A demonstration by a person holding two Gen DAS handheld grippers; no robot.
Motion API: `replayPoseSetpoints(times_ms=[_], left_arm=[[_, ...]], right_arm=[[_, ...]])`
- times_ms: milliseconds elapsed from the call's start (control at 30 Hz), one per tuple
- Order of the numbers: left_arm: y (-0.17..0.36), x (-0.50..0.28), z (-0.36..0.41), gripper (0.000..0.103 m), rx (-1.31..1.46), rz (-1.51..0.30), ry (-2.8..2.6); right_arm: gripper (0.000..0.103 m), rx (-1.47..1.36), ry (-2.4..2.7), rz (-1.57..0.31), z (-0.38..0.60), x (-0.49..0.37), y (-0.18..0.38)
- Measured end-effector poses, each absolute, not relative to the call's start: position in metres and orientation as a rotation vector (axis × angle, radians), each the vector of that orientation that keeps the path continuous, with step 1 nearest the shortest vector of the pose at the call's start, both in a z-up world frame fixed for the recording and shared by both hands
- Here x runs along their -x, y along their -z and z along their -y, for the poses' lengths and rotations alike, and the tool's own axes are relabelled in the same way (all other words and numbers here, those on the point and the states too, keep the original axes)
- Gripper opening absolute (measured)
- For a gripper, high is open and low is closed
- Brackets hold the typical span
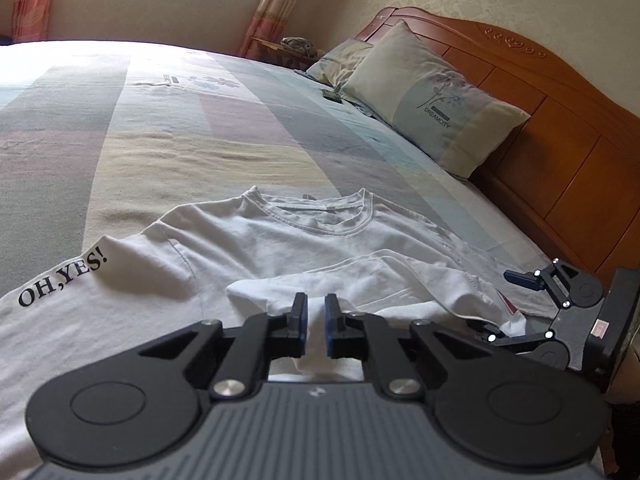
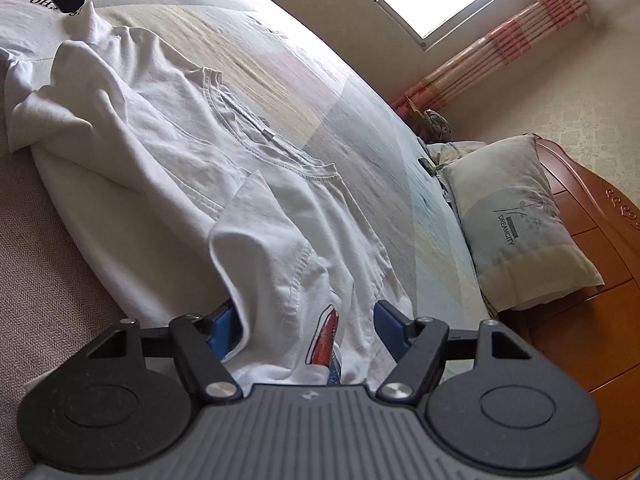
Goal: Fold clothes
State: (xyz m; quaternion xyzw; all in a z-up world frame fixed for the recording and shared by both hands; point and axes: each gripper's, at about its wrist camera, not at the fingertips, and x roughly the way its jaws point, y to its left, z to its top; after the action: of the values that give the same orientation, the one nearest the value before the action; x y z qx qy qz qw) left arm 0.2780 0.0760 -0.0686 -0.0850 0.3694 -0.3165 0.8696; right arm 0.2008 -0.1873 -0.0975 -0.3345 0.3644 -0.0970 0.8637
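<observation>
White tee [image 1: 280, 240] lies on bed [image 1: 160, 128], hem mid-fold: left gripper [image 1: 316, 322] fingers clamped on hem, right gripper [image 2: 308, 330] fingers apart around cloth; next probably needs right closing.

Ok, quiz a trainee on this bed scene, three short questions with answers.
1. True or false: the right gripper is clamped shut on the white cotton T-shirt.
2. Which word is printed on the pale rectangular pillow? A) DREAMCITY B) SWEETHOME C) GOODNIGHT
3. Fill in: the left gripper pinches a fold of the ____.
Key: 1 false, its jaws stand open; 2 A; 3 T-shirt.
</observation>
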Motion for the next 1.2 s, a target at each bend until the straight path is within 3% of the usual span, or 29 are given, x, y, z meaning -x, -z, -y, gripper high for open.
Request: replayPoseSetpoints(times_ms=[100, 133, 267, 433, 533, 700, 1000, 1067, 1200], left_arm=[[0.081, -0.279, -0.074, 0.008, 0.184, -0.809, 0.647], [0.083, -0.279, -0.073, 0.013, 0.186, -0.815, 0.658], [0.089, -0.274, -0.070, 0.051, 0.200, -0.817, 0.683], [0.100, -0.286, -0.061, 0.059, 0.221, -0.825, 0.705], [0.107, -0.295, -0.056, 0.064, 0.235, -0.834, 0.719], [0.119, -0.311, -0.046, 0.063, 0.257, -0.848, 0.743], [0.138, -0.334, -0.037, 0.061, 0.371, -0.898, 0.737], [0.142, -0.338, -0.037, 0.046, 0.410, -0.913, 0.725], [0.150, -0.346, -0.036, 0.036, 0.488, -0.943, 0.702]], right_arm=[[0.076, 0.686, 0.205, -0.766, 0.195, -0.187, 0.092], [0.076, 0.688, 0.208, -0.765, 0.198, -0.182, 0.090], [0.078, 0.549, 0.186, -0.805, 0.233, -0.157, 0.077], [0.081, 0.285, 0.129, -0.859, 0.284, -0.141, 0.067], [0.082, 0.291, 0.125, -0.844, 0.283, -0.141, 0.067], [0.088, 0.411, 0.125, -0.818, 0.267, -0.146, 0.075], [0.091, 0.339, 0.101, -0.822, 0.276, -0.152, 0.078], [0.091, 0.336, 0.097, -0.818, 0.276, -0.151, 0.078], [0.092, 0.276, 0.073, -0.821, 0.281, -0.151, 0.081]])
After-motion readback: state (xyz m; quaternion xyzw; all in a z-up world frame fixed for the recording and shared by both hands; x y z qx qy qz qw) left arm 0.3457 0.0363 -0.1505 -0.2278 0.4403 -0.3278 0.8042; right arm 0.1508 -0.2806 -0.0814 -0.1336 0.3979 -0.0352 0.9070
